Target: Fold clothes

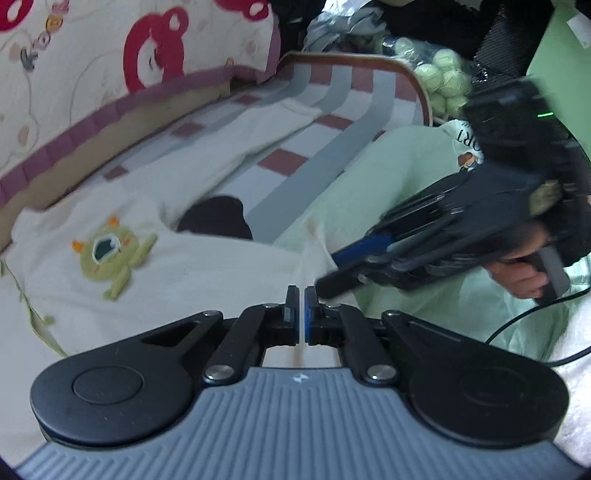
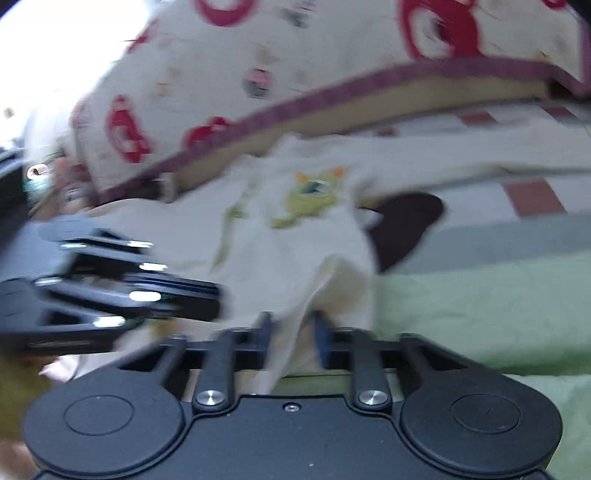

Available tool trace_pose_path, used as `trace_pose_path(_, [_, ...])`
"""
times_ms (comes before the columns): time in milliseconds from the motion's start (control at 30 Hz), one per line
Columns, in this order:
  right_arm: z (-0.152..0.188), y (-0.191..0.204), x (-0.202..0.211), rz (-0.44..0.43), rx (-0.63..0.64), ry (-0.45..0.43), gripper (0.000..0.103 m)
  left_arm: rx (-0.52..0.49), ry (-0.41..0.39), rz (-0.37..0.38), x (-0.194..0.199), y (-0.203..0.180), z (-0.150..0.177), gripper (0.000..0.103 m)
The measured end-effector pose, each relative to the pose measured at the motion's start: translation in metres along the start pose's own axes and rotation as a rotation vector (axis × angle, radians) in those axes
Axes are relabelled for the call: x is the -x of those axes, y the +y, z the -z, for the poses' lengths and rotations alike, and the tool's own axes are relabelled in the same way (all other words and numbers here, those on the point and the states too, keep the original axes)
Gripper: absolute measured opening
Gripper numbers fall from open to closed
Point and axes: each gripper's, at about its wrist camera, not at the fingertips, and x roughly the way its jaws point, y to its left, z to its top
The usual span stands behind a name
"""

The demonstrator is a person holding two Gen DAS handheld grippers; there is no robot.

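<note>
Cream shirt (image 1: pixel 207 266) pinched by both claws; left claw (image 1: pixel 298 295), right claw (image 2: pixel 291 325).

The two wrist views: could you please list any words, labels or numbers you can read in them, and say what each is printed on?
"ORT": dark letters running sideways on the white printed cloth by the right gripper; the word's start is hidden behind it.
White tag on the green surface: print too small to read.
Bear-print bedding: pictures only, no readable words.
Right wrist view: too blurred, nothing readable.
</note>
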Motion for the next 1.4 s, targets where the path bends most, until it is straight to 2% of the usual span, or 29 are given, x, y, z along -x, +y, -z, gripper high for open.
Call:
trace_pose_path(67, [0.001, 0.001, 0.012, 0.016, 0.022, 0.018, 0.003, -0.012, 0.017, -0.026, 0.001, 0.002, -0.002, 0.002])
trace_pose_path(100, [0.002, 0.002, 0.020, 0.026, 0.041, 0.027, 0.003, -0.006, 0.021, -0.004, 0.003, 0.004, -0.003, 0.002])
trace_pose_path(200, [0.006, 0.002, 0.037, 0.054, 0.056, 0.035, 0.003, -0.019, 0.046, 0.130, 0.002, 0.003, -0.006, 0.010])
trace_pose_path(267, [0.009, 0.000, 0.036, 0.067, 0.040, 0.049, 0.003, -0.067, 0.077, 0.144, -0.007, -0.007, -0.011, 0.036])
trace_pose_path(300, [0.010, -0.001, 0.035, 0.073, 0.033, 0.058, 0.003, -0.096, 0.094, 0.123, -0.015, -0.014, -0.014, 0.057])
trace_pose_path(333, [0.010, -0.002, 0.034, 0.079, 0.025, 0.066, 0.003, -0.122, 0.106, 0.107, -0.023, -0.019, -0.015, 0.061])
trace_pose_path(400, [0.013, 0.000, 0.039, 0.080, 0.019, 0.094, 0.003, -0.176, 0.135, 0.099, -0.041, -0.028, -0.015, 0.061])
trace_pose_path(467, [0.015, 0.003, 0.046, 0.078, 0.014, 0.124, 0.003, -0.225, 0.166, 0.070, -0.056, -0.031, -0.010, 0.061])
trace_pose_path(500, [0.016, 0.005, 0.049, 0.076, 0.012, 0.140, 0.003, -0.236, 0.180, 0.059, -0.061, -0.030, -0.006, 0.053])
trace_pose_path(533, [0.017, 0.006, 0.053, 0.075, 0.010, 0.155, 0.003, -0.221, 0.197, 0.067, -0.061, -0.026, -0.003, 0.021])
trace_pose_path(567, [0.020, 0.007, 0.055, 0.081, 0.009, 0.169, 0.003, -0.197, 0.214, 0.085, -0.060, -0.021, 0.000, 0.009])
trace_pose_path(633, [0.028, 0.009, 0.059, 0.107, 0.011, 0.196, 0.003, -0.175, 0.207, 0.124, -0.047, -0.017, 0.002, 0.006])
trace_pose_path(700, [0.033, 0.010, 0.062, 0.123, 0.026, 0.214, 0.003, -0.229, 0.204, 0.133, -0.030, -0.024, 0.002, 0.006])
trace_pose_path(833, [0.031, 0.024, 0.054, 0.112, 0.178, 0.175, 0.009, -0.313, 0.226, 0.120, -0.011, -0.040, -0.004, 0.003])
trace_pose_path(867, [0.031, 0.030, 0.051, 0.120, 0.242, 0.153, 0.022, -0.326, 0.224, 0.111, -0.009, -0.043, -0.006, 0.003])
trace_pose_path(900, [0.034, 0.035, 0.047, 0.142, 0.308, 0.124, 0.046, -0.331, 0.219, 0.108, -0.007, -0.044, -0.009, 0.003])
trace_pose_path(933, [0.037, 0.037, 0.043, 0.178, 0.376, 0.087, 0.051, -0.327, 0.212, 0.108, -0.006, -0.045, -0.011, 0.003])
trace_pose_path(1000, [0.042, 0.041, 0.036, 0.249, 0.476, 0.027, 0.048, -0.321, 0.197, 0.102, -0.006, -0.046, -0.014, 0.003])
trace_pose_path(1033, [0.044, 0.038, 0.034, 0.281, 0.475, 0.016, 0.039, -0.318, 0.190, 0.098, -0.007, -0.046, -0.016, 0.003])
trace_pose_path(1067, [0.044, 0.034, 0.034, 0.281, 0.458, 0.009, 0.005, -0.316, 0.177, 0.094, -0.008, -0.046, -0.017, 0.004])
trace_pose_path(1100, [0.045, 0.030, 0.036, 0.246, 0.430, 0.005, 0.004, -0.315, 0.167, 0.098, -0.010, -0.046, -0.017, 0.007])
trace_pose_path(1167, [0.047, 0.024, 0.044, 0.211, 0.413, -0.008, 0.004, -0.314, 0.155, 0.116, -0.016, -0.047, -0.017, 0.021])
trace_pose_path(1200, [0.048, 0.023, 0.046, 0.216, 0.420, -0.015, 0.004, -0.313, 0.149, 0.124, -0.019, -0.048, -0.017, 0.035])
trace_pose_path(1233, [0.048, 0.022, 0.047, 0.213, 0.421, -0.011, 0.004, -0.312, 0.143, 0.133, -0.022, -0.048, -0.017, 0.044])
trace_pose_path(1300, [0.046, 0.018, 0.047, 0.190, 0.398, -0.012, 0.005, -0.323, 0.114, 0.157, -0.029, -0.051, -0.015, 0.045])
trace_pose_path(1333, [0.045, 0.018, 0.048, 0.172, 0.390, -0.019, 0.005, -0.346, 0.100, 0.161, -0.036, -0.055, -0.012, 0.050])
trace_pose_path(1400, [0.042, 0.020, 0.049, 0.135, 0.392, -0.029, 0.004, -0.393, 0.116, 0.146, -0.051, -0.061, -0.004, 0.052])
